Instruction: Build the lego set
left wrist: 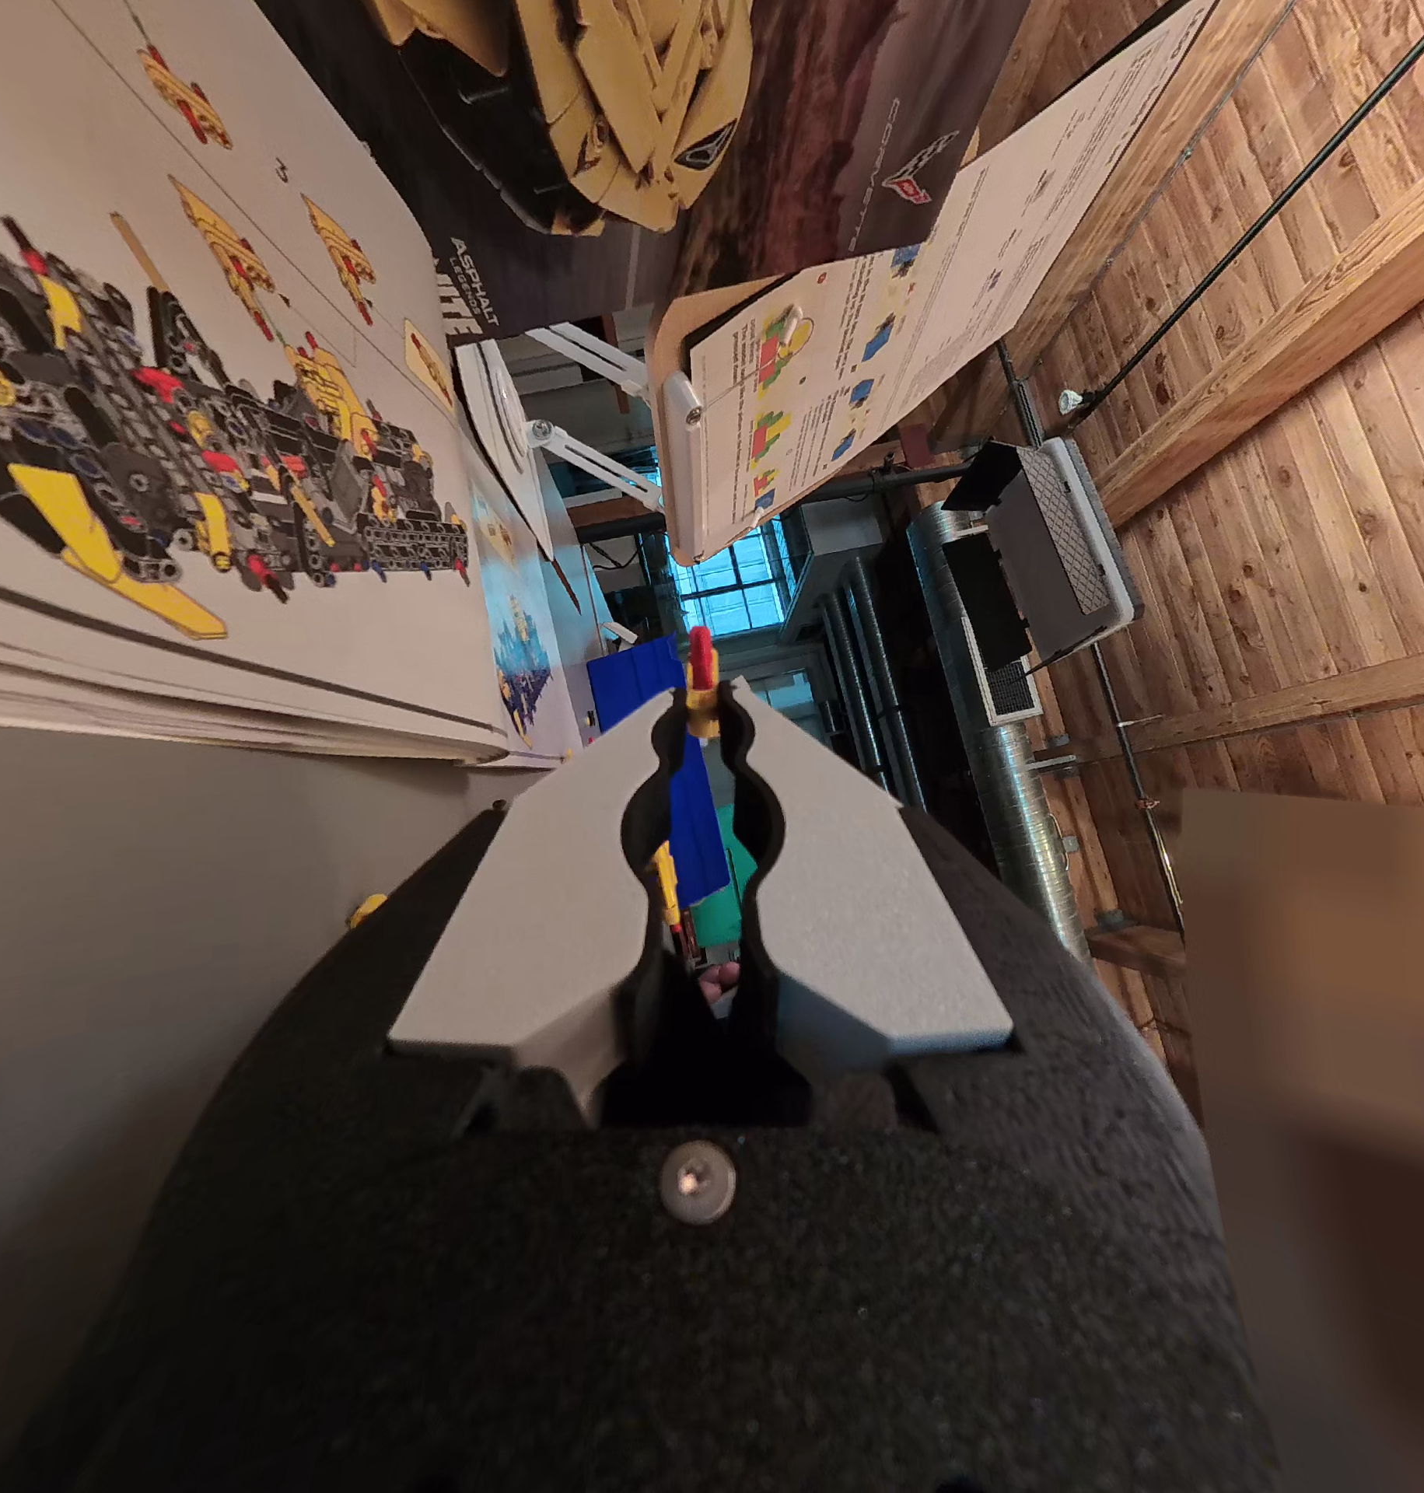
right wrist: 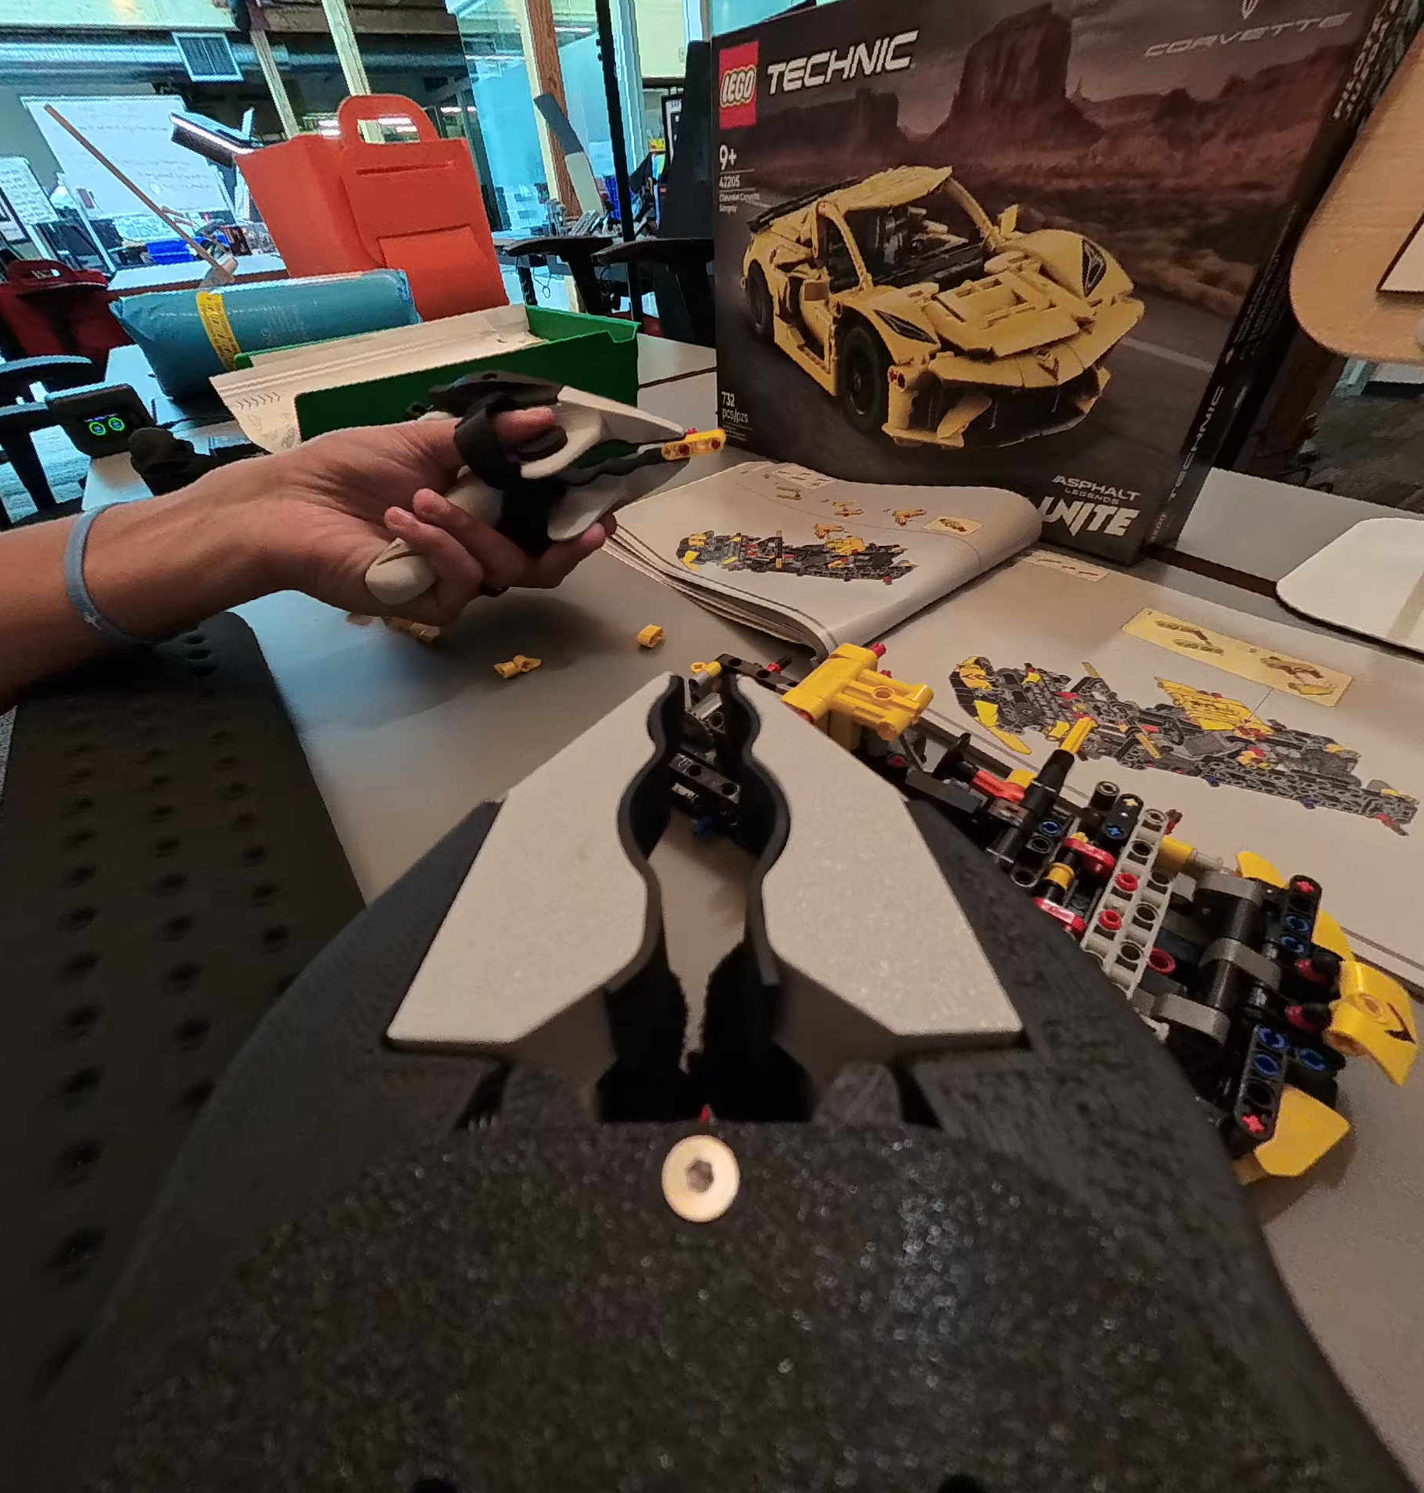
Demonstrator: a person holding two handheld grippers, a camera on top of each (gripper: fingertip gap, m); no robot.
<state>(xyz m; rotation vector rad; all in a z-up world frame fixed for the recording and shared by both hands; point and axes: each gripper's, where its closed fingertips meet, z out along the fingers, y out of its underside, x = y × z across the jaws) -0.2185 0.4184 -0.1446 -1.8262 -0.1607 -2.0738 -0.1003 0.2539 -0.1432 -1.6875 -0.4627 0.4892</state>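
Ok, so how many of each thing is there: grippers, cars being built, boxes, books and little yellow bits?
Grippers: 2, the left gripper and the right gripper
Half-built car: 1
Box: 1
Instruction book: 1
Yellow-and-red bit held in the left gripper: 1
Loose yellow bits on the table: 2 in plain sight
Total: 8

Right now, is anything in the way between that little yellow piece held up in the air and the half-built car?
Nothing visible: the left gripper holds the yellow piece above the open instruction booklet, with only air down to the half-built car.
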